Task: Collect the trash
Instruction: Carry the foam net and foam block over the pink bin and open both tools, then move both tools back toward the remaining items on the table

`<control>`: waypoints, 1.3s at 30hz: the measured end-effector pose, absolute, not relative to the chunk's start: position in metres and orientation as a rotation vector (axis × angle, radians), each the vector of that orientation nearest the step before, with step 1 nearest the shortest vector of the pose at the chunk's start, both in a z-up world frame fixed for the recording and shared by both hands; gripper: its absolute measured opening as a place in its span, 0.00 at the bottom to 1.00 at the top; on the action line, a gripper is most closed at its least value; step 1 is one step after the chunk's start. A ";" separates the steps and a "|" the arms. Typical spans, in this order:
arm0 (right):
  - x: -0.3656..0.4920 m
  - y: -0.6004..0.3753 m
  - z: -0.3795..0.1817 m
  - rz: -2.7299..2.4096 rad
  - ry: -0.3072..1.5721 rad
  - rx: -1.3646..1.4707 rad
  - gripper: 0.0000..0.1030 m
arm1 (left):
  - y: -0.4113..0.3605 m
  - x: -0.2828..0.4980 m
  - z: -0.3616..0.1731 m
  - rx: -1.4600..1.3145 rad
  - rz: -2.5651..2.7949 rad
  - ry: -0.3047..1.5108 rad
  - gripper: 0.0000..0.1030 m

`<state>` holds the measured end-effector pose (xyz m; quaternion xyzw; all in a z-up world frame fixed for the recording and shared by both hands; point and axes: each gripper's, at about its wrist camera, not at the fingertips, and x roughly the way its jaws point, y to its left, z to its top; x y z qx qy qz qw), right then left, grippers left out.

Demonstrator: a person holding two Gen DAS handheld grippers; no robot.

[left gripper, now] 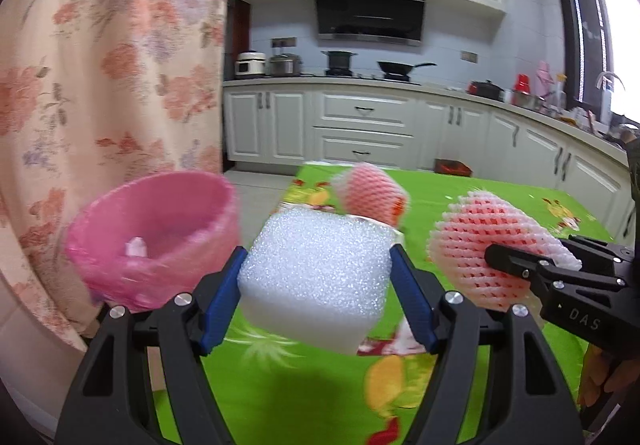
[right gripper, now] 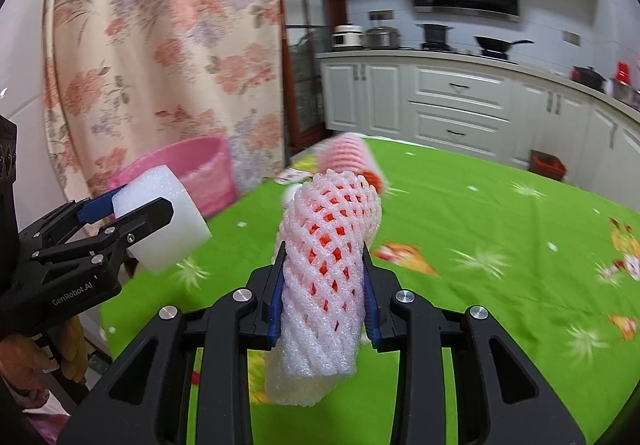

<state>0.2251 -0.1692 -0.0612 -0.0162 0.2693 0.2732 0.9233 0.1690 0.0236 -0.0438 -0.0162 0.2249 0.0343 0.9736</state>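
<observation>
Two foam nets, one foam block, one pink bin

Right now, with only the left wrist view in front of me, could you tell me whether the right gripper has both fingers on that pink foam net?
Observer: Yes. In the right wrist view the right gripper pinches the foam net between its two blue pads, one on each side.
Operator: Thank you. Is it carrying only that net?
Observer: Not quite. A second, whiter foam piece hangs below the net, between the same fingers; your view hides it behind the gripper.
</observation>
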 end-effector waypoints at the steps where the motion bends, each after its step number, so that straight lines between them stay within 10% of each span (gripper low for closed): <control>1: 0.227 -0.163 -0.060 0.576 0.551 -0.039 0.31 | 0.032 0.168 -0.040 -0.036 0.086 0.446 0.67; 29: 0.321 0.059 -0.019 0.919 0.475 -0.105 0.35 | 0.236 0.235 -0.015 -0.121 0.387 0.431 0.69; 34: 0.334 0.070 -0.029 0.946 0.504 -0.091 0.70 | 0.249 0.246 -0.026 -0.127 0.431 0.455 0.81; 39: 0.334 0.056 -0.032 0.929 0.505 -0.066 0.70 | 0.254 0.238 -0.029 -0.170 0.502 0.442 0.92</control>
